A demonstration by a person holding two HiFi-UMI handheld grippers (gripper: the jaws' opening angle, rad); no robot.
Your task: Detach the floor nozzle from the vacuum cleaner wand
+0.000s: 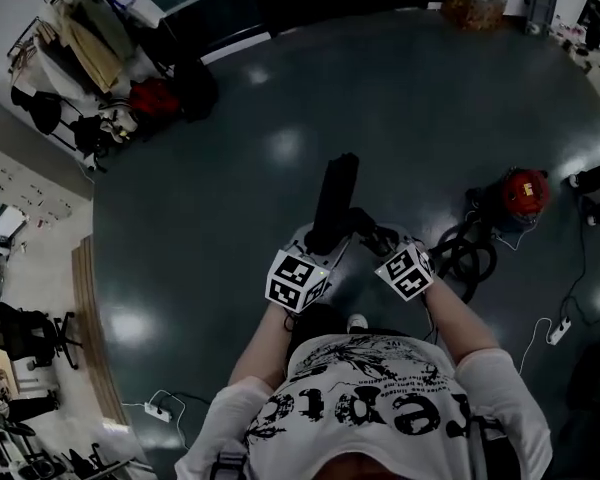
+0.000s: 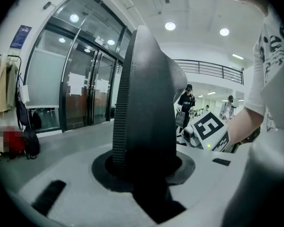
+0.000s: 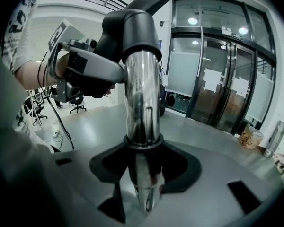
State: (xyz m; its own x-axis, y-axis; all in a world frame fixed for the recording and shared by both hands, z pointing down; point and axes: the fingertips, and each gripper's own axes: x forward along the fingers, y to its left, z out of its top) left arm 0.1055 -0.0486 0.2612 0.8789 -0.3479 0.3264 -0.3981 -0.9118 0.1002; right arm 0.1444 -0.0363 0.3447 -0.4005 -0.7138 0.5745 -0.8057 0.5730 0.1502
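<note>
Both grippers are raised in front of the person's chest. The black floor nozzle (image 1: 335, 200) stands on end, and my left gripper (image 1: 315, 246) is shut on it. Seen from the left gripper view, the floor nozzle (image 2: 146, 103) fills the middle, clamped in my left gripper (image 2: 144, 171). The chrome wand (image 3: 142, 98) runs up between the jaws of my right gripper (image 3: 144, 167), which is shut on it. The wand's top end sits in the nozzle's black neck (image 3: 132, 25), so the two are joined. In the head view my right gripper (image 1: 382, 246) is beside the left one.
A red vacuum canister (image 1: 523, 193) with a coiled black hose (image 1: 467, 251) sits on the dark floor to the right. Power strips (image 1: 558, 332) lie on the floor. A rack of clothes and bags (image 1: 90, 58) stands at the far left. Glass doors (image 3: 222, 89) lie ahead.
</note>
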